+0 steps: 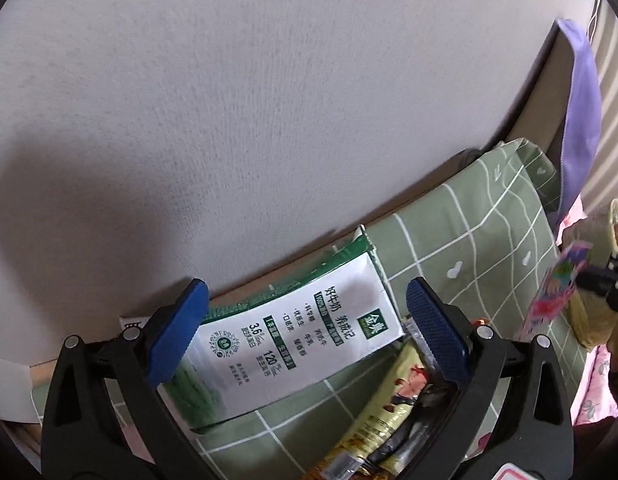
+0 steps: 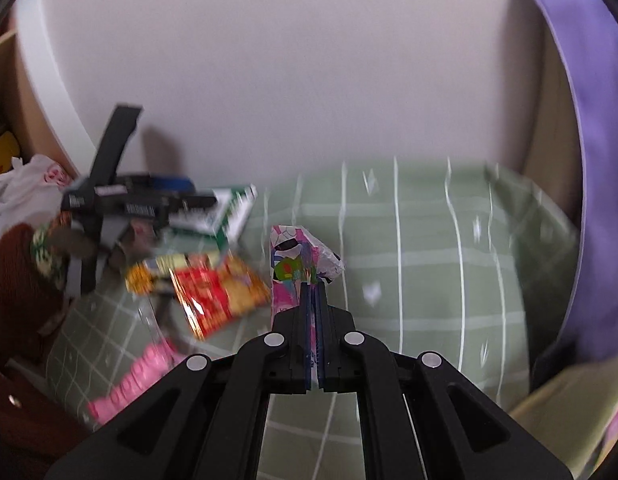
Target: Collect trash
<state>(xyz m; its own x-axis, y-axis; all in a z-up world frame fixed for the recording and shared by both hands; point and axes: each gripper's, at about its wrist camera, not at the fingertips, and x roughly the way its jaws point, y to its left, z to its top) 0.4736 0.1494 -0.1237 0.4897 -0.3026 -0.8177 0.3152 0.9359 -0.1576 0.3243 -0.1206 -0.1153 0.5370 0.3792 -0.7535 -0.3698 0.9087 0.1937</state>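
Observation:
A green and white milk carton (image 1: pixel 305 344) lies on the green checked cloth (image 1: pixel 469 240), against the wall. My left gripper (image 1: pixel 305 292) is open, its blue pads (image 1: pixel 181 328) standing either side of the carton without pressing it. Under its right finger lies a yellow snack wrapper (image 1: pixel 385 412). My right gripper (image 2: pixel 313 296) is shut on a crumpled pink printed wrapper (image 2: pixel 293 256), held above the cloth (image 2: pixel 429 280). The left wrist view shows that wrapper (image 1: pixel 553 292) and the right gripper (image 1: pixel 605 284) at its right edge. The right wrist view shows the left gripper (image 2: pixel 181 200) at the carton (image 2: pixel 233 212).
A red and orange snack packet (image 2: pixel 217 292) and a pink packet (image 2: pixel 129 384) lie on the cloth at the left. A white plastic bag (image 2: pixel 21 196) and a brown sleeve (image 2: pixel 13 288) are at the far left. Purple fabric (image 2: pixel 589 120) hangs at the right. A white wall (image 1: pixel 269 100) stands behind.

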